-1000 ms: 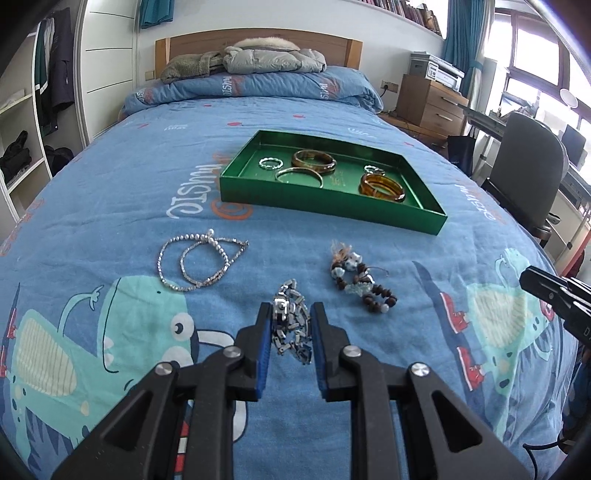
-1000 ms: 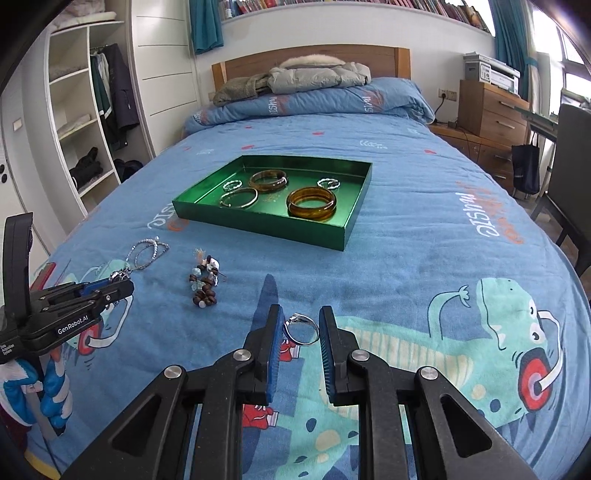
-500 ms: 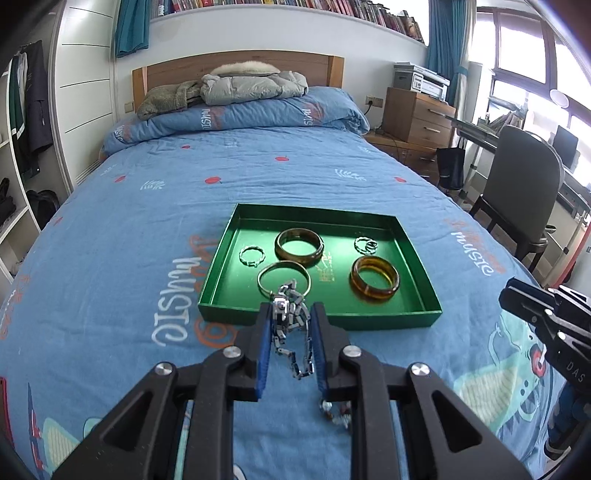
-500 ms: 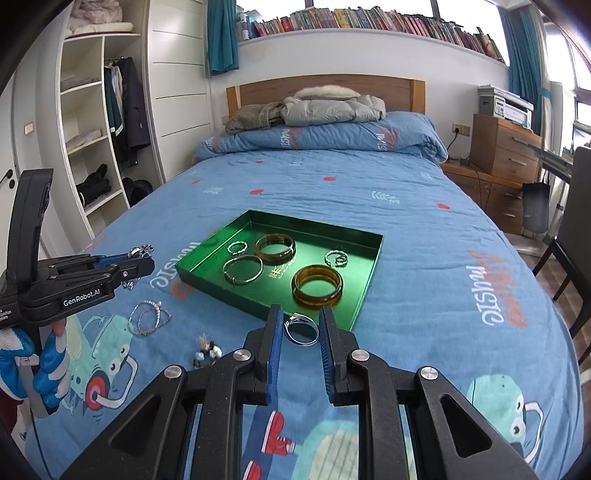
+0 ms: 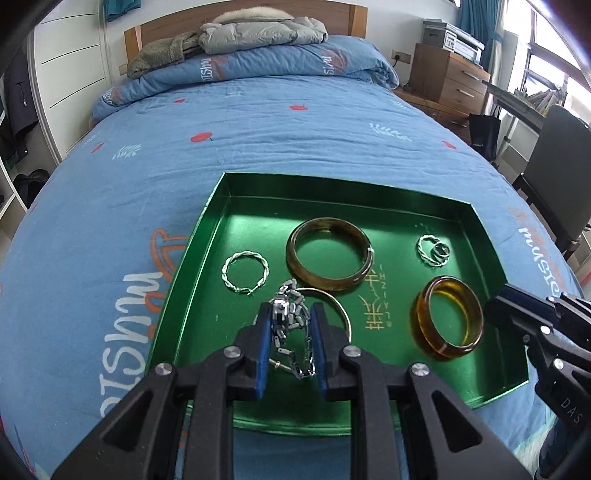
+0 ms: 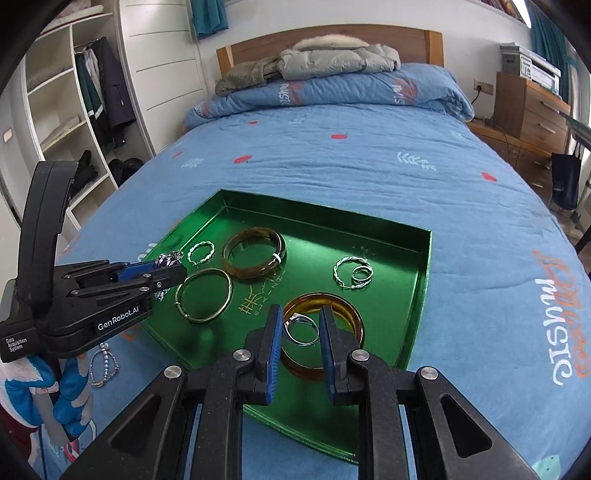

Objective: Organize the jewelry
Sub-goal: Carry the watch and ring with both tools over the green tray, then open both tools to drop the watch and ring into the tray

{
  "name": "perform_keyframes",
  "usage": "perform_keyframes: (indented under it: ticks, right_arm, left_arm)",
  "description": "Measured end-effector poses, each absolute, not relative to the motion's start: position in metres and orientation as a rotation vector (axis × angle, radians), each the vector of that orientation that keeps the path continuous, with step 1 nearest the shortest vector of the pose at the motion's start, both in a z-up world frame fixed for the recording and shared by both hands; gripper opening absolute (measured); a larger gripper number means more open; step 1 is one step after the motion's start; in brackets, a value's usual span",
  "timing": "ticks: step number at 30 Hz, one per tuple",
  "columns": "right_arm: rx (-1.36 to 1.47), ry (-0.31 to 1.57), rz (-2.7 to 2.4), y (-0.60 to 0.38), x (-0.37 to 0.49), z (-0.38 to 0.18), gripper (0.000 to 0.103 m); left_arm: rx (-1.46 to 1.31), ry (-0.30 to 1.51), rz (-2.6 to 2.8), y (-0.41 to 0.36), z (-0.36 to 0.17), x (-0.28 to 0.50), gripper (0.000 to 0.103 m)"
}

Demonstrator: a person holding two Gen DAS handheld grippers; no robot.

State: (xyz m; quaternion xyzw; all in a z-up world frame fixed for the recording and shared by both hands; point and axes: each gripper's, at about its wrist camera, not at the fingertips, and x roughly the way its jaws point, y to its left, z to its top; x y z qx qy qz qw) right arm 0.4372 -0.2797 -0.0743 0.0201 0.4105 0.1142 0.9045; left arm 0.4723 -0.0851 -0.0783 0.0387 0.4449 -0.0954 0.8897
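A green tray [image 5: 192, 254] [image 6: 421, 280] lies on the blue bedspread. It holds a brown bangle [image 5: 328, 236], an amber bangle [image 5: 448, 314] [image 6: 351, 314], a thin gold bangle [image 6: 203, 295], a twisted silver hoop [image 5: 245, 273] and small silver rings [image 5: 434, 251]. My left gripper [image 5: 290, 325] is shut on a silver chain bracelet [image 5: 288, 321] and holds it above the tray's near left part. My right gripper [image 6: 301, 328] is shut on a silver ring [image 6: 301, 326] above the amber bangle.
A beaded silver necklace [image 6: 103, 363] lies on the bedspread left of the tray. Folded quilt and jackets [image 5: 258, 33] sit at the headboard. A wooden dresser [image 5: 447, 77] and a chair [image 5: 561, 170] stand right of the bed. Shelves [image 6: 55, 92] stand at the left.
Both grippers have lifted off the bedspread with their pieces and moved forward over the green tray. The necklace and beaded bracelet stay behind on the bed.
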Motion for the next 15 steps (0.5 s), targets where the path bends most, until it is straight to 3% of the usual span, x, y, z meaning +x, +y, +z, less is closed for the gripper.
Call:
perform_keyframes:
  ticks: [15]
  right_arm:
    - [0.044,0.964,0.232,-0.281,0.462,-0.123,0.02]
  left_arm:
    - [0.121,0.946,-0.191,-0.095,-0.108,0.484,0.019]
